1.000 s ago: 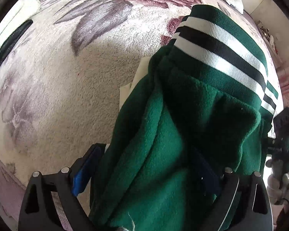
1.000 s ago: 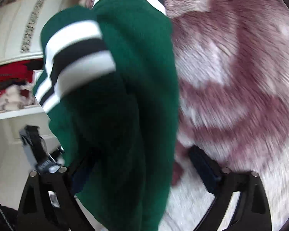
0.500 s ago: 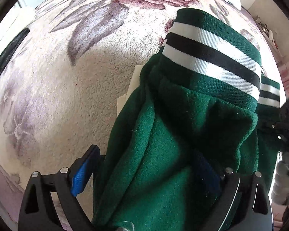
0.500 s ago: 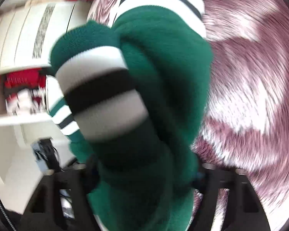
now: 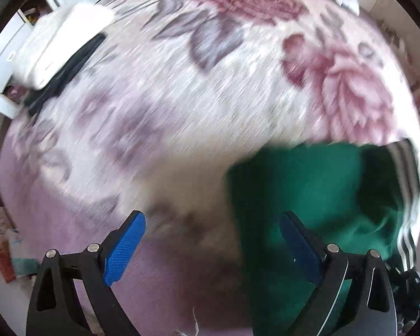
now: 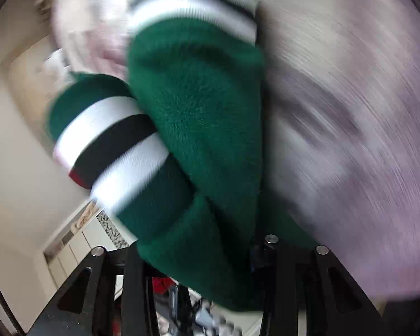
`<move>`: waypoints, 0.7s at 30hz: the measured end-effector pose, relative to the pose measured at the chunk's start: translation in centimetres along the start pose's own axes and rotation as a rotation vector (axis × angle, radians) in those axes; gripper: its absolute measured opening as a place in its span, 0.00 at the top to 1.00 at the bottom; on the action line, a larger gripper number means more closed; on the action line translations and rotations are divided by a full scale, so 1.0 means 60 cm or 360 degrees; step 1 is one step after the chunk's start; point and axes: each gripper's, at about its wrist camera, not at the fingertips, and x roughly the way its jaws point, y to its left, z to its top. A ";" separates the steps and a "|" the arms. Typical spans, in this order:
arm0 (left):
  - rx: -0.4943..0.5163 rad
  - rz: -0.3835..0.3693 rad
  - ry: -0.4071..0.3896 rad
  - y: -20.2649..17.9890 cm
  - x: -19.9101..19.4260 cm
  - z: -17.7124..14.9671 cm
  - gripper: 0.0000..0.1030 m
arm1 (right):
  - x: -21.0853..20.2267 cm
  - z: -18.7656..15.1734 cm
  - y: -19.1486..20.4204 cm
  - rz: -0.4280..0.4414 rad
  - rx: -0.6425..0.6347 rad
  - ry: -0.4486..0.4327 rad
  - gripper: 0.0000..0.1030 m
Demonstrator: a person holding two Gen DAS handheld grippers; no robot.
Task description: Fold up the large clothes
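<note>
Floral plush blanket (image 5: 210, 117) on bed, blurred, left gripper (image 5: 210, 240) jaws apart and empty above it, green fleece garment (image 5: 308, 190) at its right, right gripper (image 6: 196, 252) just closing, clamped on garment's bunched fleece, striped cuff (image 6: 112, 142) dangling

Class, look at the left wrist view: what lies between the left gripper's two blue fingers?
Only bare floral blanket; the left gripper is open, and the green garment sits rightward behind its right finger.
</note>
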 end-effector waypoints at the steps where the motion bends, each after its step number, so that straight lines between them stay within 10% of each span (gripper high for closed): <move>1: 0.0023 0.0059 0.0027 0.011 0.014 -0.025 0.04 | -0.008 -0.001 -0.007 -0.0114 -0.0041 0.0033 0.47; 9: -0.0091 0.0151 0.0238 0.076 0.195 -0.158 0.00 | -0.112 0.020 0.143 -0.0807 -0.0861 0.0005 0.43; 12: -0.0175 0.0072 0.0128 0.088 0.196 -0.160 0.00 | -0.128 0.005 0.235 -0.0977 -0.1332 -0.0120 0.17; 21: -0.0260 0.0102 0.0059 0.089 0.187 -0.155 0.00 | 0.059 -0.041 0.443 -0.1234 -0.1990 0.0007 0.16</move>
